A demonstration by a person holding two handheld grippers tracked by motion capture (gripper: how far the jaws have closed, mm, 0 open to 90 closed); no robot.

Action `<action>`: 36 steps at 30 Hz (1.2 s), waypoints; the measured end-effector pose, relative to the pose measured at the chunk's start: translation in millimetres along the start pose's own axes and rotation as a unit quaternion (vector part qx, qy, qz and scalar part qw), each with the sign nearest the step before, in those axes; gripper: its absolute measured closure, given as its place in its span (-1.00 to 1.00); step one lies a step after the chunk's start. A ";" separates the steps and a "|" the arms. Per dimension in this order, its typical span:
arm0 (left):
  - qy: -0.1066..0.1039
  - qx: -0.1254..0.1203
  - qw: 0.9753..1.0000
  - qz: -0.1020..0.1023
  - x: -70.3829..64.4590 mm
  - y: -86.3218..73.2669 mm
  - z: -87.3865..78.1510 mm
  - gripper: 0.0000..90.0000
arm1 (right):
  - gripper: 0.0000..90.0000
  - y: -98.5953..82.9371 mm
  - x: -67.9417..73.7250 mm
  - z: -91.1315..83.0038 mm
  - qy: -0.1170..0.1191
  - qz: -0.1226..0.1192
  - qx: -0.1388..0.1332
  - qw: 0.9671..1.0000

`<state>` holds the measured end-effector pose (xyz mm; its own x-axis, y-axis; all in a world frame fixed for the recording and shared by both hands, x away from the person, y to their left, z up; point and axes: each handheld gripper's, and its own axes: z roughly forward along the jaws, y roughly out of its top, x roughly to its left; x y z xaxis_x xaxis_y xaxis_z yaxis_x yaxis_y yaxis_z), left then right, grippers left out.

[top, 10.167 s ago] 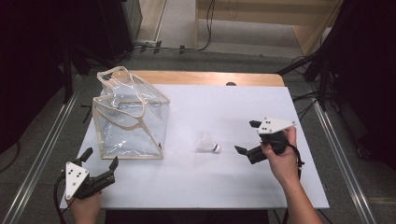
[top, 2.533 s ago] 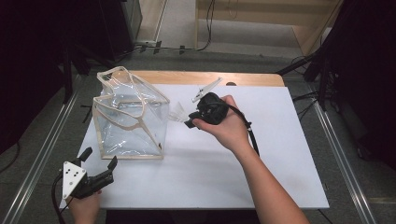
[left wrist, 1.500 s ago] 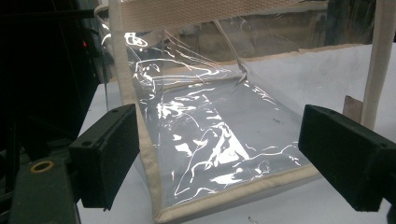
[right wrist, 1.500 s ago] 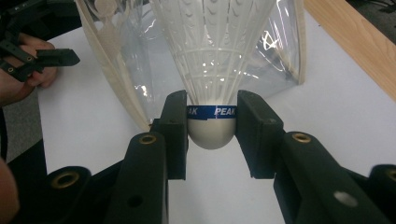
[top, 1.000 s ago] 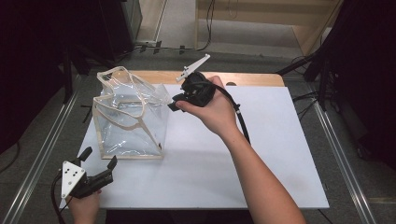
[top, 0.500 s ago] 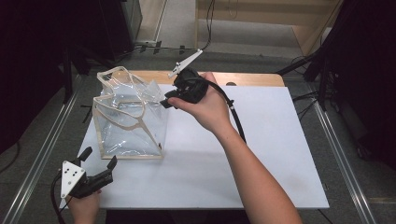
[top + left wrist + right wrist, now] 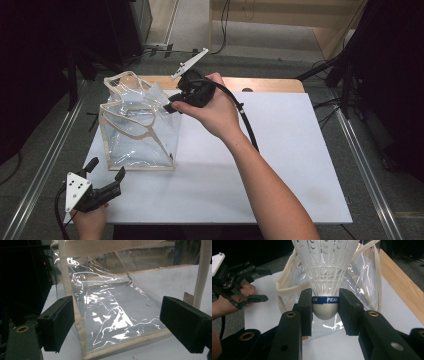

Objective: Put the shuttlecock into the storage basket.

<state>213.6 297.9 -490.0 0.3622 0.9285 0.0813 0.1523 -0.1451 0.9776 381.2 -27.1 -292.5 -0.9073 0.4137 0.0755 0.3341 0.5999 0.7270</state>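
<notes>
Since the earlier frames, right gripper has travelled from the surface's right side to the clear tote bag, jaws clamped on the cork base of a white shuttlecock with a blue "PEAK" band. Shuttlecock sits at the bag's open mouth, skirt pointing away from the gripper. Left gripper, jaws wide, rests near the bag's front corner on the white surface.
</notes>
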 end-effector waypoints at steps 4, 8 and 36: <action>0.000 0.000 1.000 0.001 -0.1 0.0 -0.1 -0.71 | 0.41 3.9 2.4 1.4 0.001 -0.006 -0.001 1.000; -0.001 0.000 1.000 0.001 -0.3 -0.1 -0.1 -0.71 | 0.41 8.1 2.5 4.7 0.005 -0.008 -0.001 1.000; 0.001 0.001 1.000 0.000 -1.1 -0.2 -0.5 -0.71 | 0.41 37.7 16.1 30.0 0.027 -0.025 -0.007 0.999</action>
<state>212.8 297.1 -490.2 0.3605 0.9291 0.0824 0.1530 -0.1460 0.9774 386.9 22.7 -284.4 -0.9351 0.3463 0.0756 0.2855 0.6094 0.7397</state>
